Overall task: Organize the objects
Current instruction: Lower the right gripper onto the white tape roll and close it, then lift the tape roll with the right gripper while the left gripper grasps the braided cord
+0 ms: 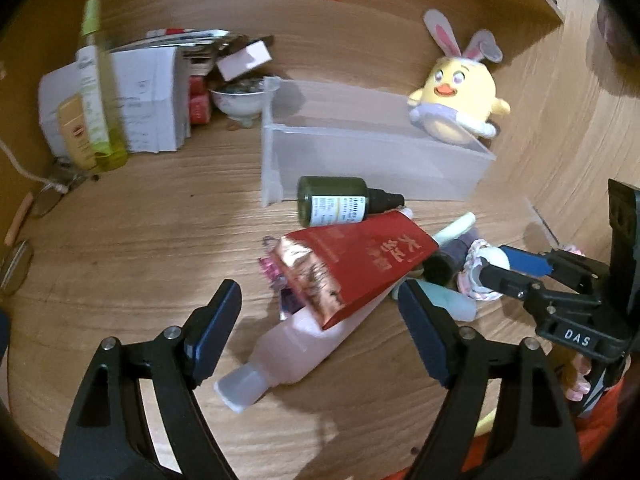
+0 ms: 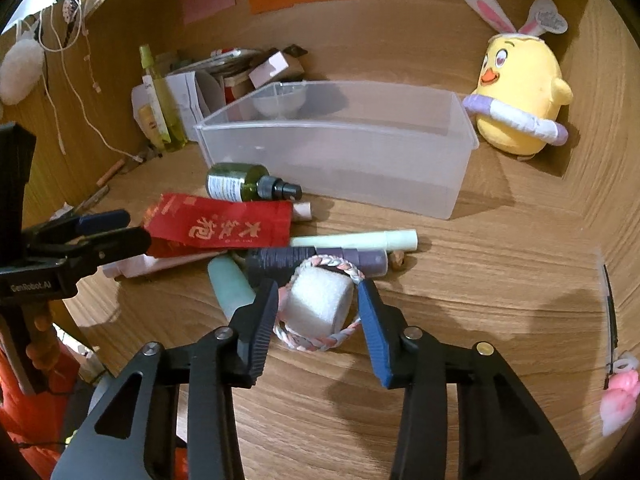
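Note:
A clear plastic bin [image 1: 372, 148] [image 2: 332, 148] stands on the wooden desk. In front of it lies a pile: a dark green bottle [image 1: 336, 202] [image 2: 240, 184], a red packet [image 1: 360, 264] [image 2: 224, 226], a pink bottle [image 1: 292, 348], a pale green tube [image 2: 356, 239], a purple tube [image 2: 316, 260] and a teal tube [image 2: 232, 288]. My left gripper [image 1: 320, 320] is open around the red packet and pink bottle. My right gripper [image 2: 318, 312] [image 1: 516, 268] is open, its fingers on either side of a white foam block [image 2: 320, 304] inside a braided band [image 2: 308, 340].
A yellow plush chick [image 1: 460, 96] [image 2: 520, 96] sits behind the bin at right. At back left are a yellow-green spray bottle [image 1: 98, 92] [image 2: 160, 96], stacked papers [image 1: 148, 100] and a bowl [image 1: 240, 100]. Glasses [image 1: 16, 264] lie at the left edge. A pink toy [image 2: 620, 396] lies far right.

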`<state>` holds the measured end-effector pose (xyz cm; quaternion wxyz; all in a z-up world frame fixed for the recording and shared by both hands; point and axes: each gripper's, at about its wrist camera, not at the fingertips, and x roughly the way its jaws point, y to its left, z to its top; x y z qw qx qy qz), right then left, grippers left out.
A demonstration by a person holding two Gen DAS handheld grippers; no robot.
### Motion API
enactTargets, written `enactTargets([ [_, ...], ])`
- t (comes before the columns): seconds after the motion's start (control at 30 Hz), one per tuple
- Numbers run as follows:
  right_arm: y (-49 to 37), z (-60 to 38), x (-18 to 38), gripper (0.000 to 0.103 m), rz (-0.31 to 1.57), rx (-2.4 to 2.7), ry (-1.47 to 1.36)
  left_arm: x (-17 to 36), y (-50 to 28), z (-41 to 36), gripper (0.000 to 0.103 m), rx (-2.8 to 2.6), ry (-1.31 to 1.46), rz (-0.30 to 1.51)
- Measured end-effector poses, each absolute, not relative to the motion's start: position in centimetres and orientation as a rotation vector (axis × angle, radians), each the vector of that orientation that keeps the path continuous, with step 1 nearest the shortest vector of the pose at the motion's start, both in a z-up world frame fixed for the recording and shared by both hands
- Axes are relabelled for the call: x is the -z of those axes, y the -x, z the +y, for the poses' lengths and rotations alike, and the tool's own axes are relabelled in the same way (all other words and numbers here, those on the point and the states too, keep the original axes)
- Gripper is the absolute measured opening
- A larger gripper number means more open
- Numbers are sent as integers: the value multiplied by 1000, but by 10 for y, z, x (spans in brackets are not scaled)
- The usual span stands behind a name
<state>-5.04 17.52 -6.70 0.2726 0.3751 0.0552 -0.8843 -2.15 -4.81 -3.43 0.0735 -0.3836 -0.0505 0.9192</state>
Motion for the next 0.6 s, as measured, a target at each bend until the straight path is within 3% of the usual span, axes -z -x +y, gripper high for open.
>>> enactTargets([
  [0.2, 54, 176, 74, 37, 140, 2374, -1038, 37, 41, -38, 92, -2740, 1214, -83],
  [0.27, 56, 177, 75, 32, 123, 2364, -1038, 38, 47, -38, 95, -2729, 1238, -93],
  [0.37, 56, 179, 73, 26, 114, 2358, -1027, 42, 55, -36, 95, -2686, 1273, -114],
  [0.6, 50, 185, 62, 25, 101, 2361, -975, 44, 58, -27, 90, -2697, 1249, -88],
])
